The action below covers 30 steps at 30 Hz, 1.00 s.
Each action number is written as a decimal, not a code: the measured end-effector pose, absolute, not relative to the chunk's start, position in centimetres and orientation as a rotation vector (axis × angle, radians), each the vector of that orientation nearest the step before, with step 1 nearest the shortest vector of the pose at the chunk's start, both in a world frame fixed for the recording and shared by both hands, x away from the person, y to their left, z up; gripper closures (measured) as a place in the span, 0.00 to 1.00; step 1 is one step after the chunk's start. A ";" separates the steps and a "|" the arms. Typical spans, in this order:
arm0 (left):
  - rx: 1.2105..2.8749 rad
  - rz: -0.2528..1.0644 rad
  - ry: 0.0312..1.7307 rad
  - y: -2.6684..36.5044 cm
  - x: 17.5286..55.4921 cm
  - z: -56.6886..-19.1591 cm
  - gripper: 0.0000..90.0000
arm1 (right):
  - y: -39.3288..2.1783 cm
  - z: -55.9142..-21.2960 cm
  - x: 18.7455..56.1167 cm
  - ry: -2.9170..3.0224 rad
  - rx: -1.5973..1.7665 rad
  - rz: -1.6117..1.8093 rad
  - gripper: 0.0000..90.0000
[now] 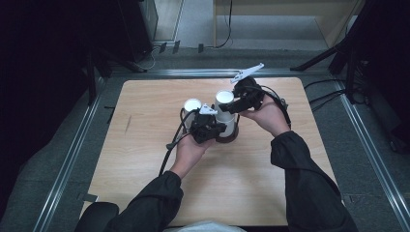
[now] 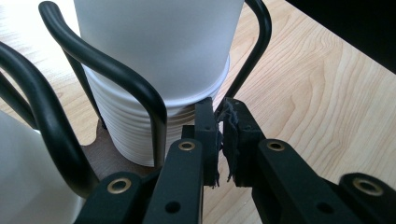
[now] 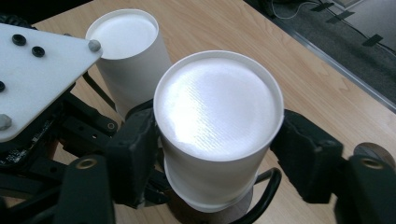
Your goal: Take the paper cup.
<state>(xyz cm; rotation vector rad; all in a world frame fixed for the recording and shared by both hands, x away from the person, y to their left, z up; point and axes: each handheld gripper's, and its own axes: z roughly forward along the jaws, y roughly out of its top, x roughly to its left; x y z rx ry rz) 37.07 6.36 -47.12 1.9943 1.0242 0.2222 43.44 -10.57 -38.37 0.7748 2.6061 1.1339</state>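
Two stacks of white cups stand near the middle of the wooden bench (image 1: 145, 159), just beside each other in a cup holder with black wire loops (image 2: 116, 77) and a brown base.

The left stack (image 1: 192, 107), at about ten o'clock from the other, is capped by one upturned cup with its flat bottom facing up. The right stack (image 1: 225, 108) stands taller. In the left gripper view its many ribbed rims are packed too tightly to count, and one smooth top cup (image 3: 218, 119) sits partly raised above them.

There are two grippers, one in each hand. The left gripper (image 1: 209, 129) comes in from six o'clock, low against the holder. Its two jaws are closed together with only frayed padding between them. They sit right against a thin wire upright at the foot of the right stack. Whether that wire is pinched I cannot tell.

The right gripper (image 1: 236, 104) comes in from about three o'clock, up at the top of the right stack. Its two jaws stand wide, one on each side of the top cup, with the pads against the cup's wall just below the rim.

Each gripper carries one grey three-cornered plate, two in all, and one black cable trails from each.
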 end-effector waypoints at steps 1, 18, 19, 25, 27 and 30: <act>1.991 0.217 1.026 6.4 37.1 -47.1 0.94 | -10.5 -38.4 43.5 2.609 0.773 1.131 0.31; 1.993 0.207 1.020 6.4 37.1 -47.1 0.93 | -10.2 -38.4 43.4 2.602 0.779 1.088 0.37; 1.989 0.204 1.024 6.4 37.1 -47.1 0.93 | -10.2 -38.2 43.3 2.599 0.782 1.090 0.37; 1.987 0.208 1.023 6.4 37.2 -47.2 0.93 | -10.5 -37.0 43.3 2.592 0.787 1.124 0.37; 1.982 0.195 1.028 6.4 37.2 -47.2 0.93 | -10.6 -36.5 43.1 2.592 0.784 1.124 0.37; 1.977 0.187 1.028 6.4 37.2 -47.2 0.93 | -10.7 -35.9 42.9 2.586 0.787 1.128 0.37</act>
